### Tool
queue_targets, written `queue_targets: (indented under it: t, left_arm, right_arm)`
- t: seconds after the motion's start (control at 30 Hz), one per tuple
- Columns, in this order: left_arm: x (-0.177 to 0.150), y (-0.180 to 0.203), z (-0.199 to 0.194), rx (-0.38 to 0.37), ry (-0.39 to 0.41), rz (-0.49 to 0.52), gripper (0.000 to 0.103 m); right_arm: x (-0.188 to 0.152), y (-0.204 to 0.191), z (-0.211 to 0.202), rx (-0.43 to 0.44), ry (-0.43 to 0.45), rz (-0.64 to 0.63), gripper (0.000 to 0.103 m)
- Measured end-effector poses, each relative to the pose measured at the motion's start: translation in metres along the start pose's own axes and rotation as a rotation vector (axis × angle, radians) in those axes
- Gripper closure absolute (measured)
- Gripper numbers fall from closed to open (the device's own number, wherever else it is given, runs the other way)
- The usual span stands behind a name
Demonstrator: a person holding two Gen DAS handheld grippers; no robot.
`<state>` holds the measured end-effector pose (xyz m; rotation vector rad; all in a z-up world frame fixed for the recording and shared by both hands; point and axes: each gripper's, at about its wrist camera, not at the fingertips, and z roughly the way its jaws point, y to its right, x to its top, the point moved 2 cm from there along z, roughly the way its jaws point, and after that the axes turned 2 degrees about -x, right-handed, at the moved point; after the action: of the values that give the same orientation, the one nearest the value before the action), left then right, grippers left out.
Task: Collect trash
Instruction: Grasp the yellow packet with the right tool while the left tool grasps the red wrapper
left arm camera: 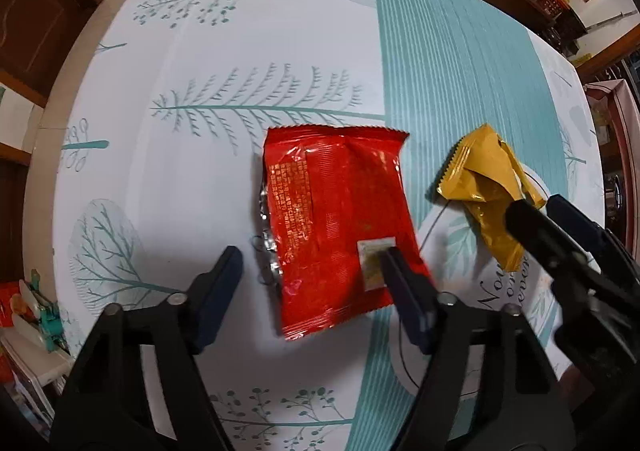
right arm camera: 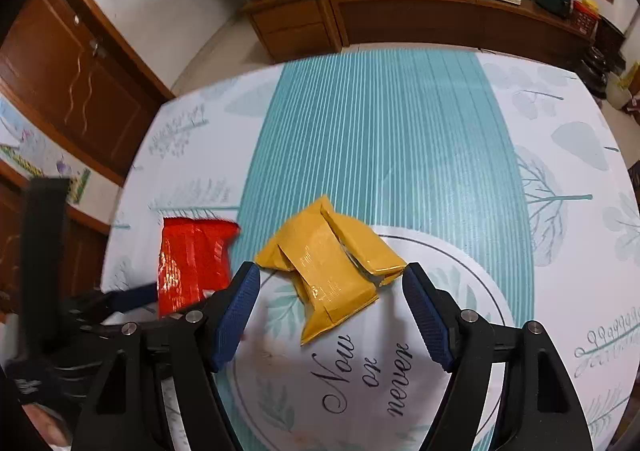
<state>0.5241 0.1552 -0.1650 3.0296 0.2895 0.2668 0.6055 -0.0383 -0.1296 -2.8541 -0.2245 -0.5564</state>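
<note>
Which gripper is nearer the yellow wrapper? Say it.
Right. The right gripper straddles the yellow wrapper; the left gripper sits over the red wrapper beside it.

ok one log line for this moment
left gripper: open over red wrapper | right gripper: open around yellow wrapper | both wrappers flat on table | nothing lifted

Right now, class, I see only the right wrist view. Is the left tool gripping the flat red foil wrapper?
Observer: No. The left tool stands open over the flat red foil wrapper, and one finger crosses the wrapper's small white label.
Operator: What lies along the wrapper edge that is hidden from me?
Observer: A crinkled silver lining shows along its left edge.
</note>
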Motion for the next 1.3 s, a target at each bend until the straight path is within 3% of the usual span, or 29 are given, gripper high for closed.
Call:
queue_targets:
  t: [0.23,0.3,0.4,0.6,0.8,0.93,1.07,1.13,1.2,1.27,1.3]
  left_arm:
    - [0.001,-0.009,-0.008,0.003,0.039,0.026,0.078]
    - [0.000,-0.012,-0.009,-0.019,0.037,0.019,0.093]
    - [0.000,-0.013,-0.009,-0.043,0.034,0.009,0.103]
    - [-0.013,-0.006,-0.017,-0.074,0.051,0.031,0.103]
    - [-0.035,0.007,-0.046,-0.110,0.099,0.092,0.103]
    - [-0.042,0.006,-0.059,-0.172,0.104,0.056,0.103]
    - [-0.037,0.003,-0.056,-0.175,0.067,0.006,0.103]
    - [-0.034,0.004,-0.050,-0.175,0.037,-0.027,0.093]
    - [-0.029,0.003,-0.047,-0.174,0.029,-0.061,0.059]
    - [-0.022,0.002,-0.047,-0.169,0.040,-0.087,0.044]
    - [-0.018,0.003,-0.045,-0.170,0.039,-0.092,0.044]
  right_arm:
    - [-0.009,-0.005,0.022,-0.011,-0.034,-0.034,0.031]
    - [-0.012,-0.010,0.025,-0.058,-0.026,-0.066,0.047]
    - [-0.016,-0.015,0.025,-0.061,-0.020,-0.090,0.071]
    - [-0.037,-0.016,0.016,-0.011,-0.021,-0.061,0.081]
    - [-0.066,-0.005,-0.009,0.047,-0.008,0.022,0.083]
    - [-0.079,-0.005,-0.023,0.061,0.010,0.020,0.083]
    - [-0.081,-0.002,-0.032,0.069,0.024,0.034,0.084]
    - [-0.080,0.000,-0.035,0.073,0.033,0.042,0.084]
    - [-0.078,0.001,-0.036,0.075,0.040,0.046,0.084]
    - [-0.077,0.002,-0.038,0.079,0.048,0.053,0.084]
    - [-0.074,0.002,-0.037,0.081,0.049,0.056,0.084]
